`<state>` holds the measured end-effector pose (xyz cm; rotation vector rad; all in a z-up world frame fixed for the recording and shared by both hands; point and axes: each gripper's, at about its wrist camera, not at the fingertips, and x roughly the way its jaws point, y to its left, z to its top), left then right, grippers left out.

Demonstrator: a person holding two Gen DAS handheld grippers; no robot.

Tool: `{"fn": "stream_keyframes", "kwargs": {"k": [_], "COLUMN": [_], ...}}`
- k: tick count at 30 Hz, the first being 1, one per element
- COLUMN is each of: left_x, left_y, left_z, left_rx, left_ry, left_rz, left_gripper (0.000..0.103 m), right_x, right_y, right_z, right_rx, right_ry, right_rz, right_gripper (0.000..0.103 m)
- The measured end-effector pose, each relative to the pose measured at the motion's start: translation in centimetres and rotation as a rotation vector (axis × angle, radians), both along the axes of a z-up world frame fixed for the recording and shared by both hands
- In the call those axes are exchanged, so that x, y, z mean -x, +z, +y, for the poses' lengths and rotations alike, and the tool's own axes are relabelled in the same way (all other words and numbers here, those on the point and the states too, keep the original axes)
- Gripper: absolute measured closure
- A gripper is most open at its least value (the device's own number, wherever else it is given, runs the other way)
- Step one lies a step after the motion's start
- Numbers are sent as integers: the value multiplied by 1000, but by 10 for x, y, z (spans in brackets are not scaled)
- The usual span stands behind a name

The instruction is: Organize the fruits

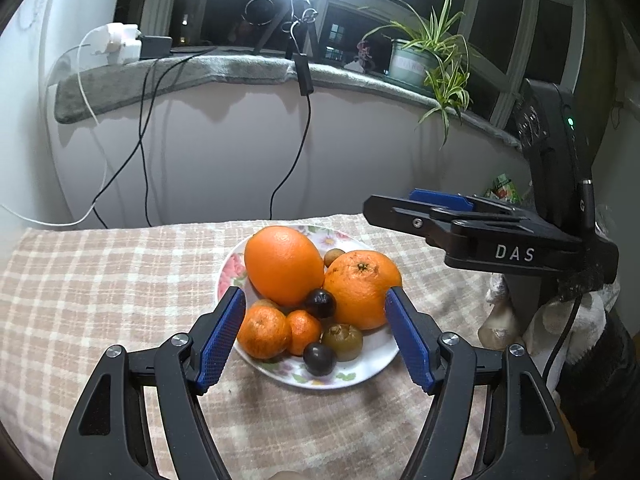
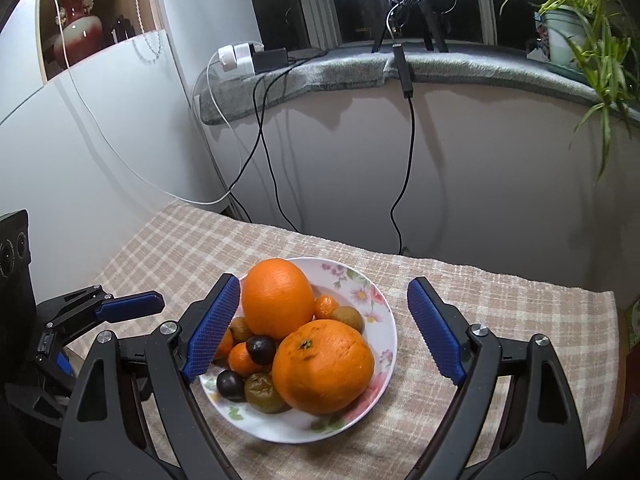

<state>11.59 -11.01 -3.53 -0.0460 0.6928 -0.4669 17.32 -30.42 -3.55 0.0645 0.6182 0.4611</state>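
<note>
Home room, windowsill point(image 1: 224, 68) with potted plant point(image 1: 416, 60), checked tablecloth point(image 1: 100, 280)

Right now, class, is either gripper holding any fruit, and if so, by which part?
Nothing is held. The left gripper and right gripper both hang open above the plate of fruit, pads touching none.

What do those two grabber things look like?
Both are black plastic with silver screws. Each gripper, the left gripper and the right gripper, has two fingers with bumpy blue pads. The right one has white letters "DAS" on its side, a small green light and a black cable.
</note>
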Motion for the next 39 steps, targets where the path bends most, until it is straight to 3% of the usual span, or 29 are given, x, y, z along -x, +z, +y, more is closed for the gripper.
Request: {"fn": "stream_keyframes", "kwargs": {"k": [14, 18, 20, 39], "left_x": [37, 49, 54, 69], "left_y": [12, 14, 15, 16], "left_z": [20, 25, 28, 36], "left_rx": [-27, -43, -43, -57], "left_ry": [52, 72, 83, 136], "left_rz": [-47, -63, -69, -68], "left_gripper": [31, 29, 22, 22], "right_x": [60, 73, 81, 114], "right_y": [4, 1, 1, -2], "right_z": [-8, -11, -13, -17], "right_rx": [-11, -17, -20, 15], "right_ry": [-39, -50, -56, -102], "right_rz": [-48, -50, -60, -75], "right_gripper": [15, 0, 0, 0]}}
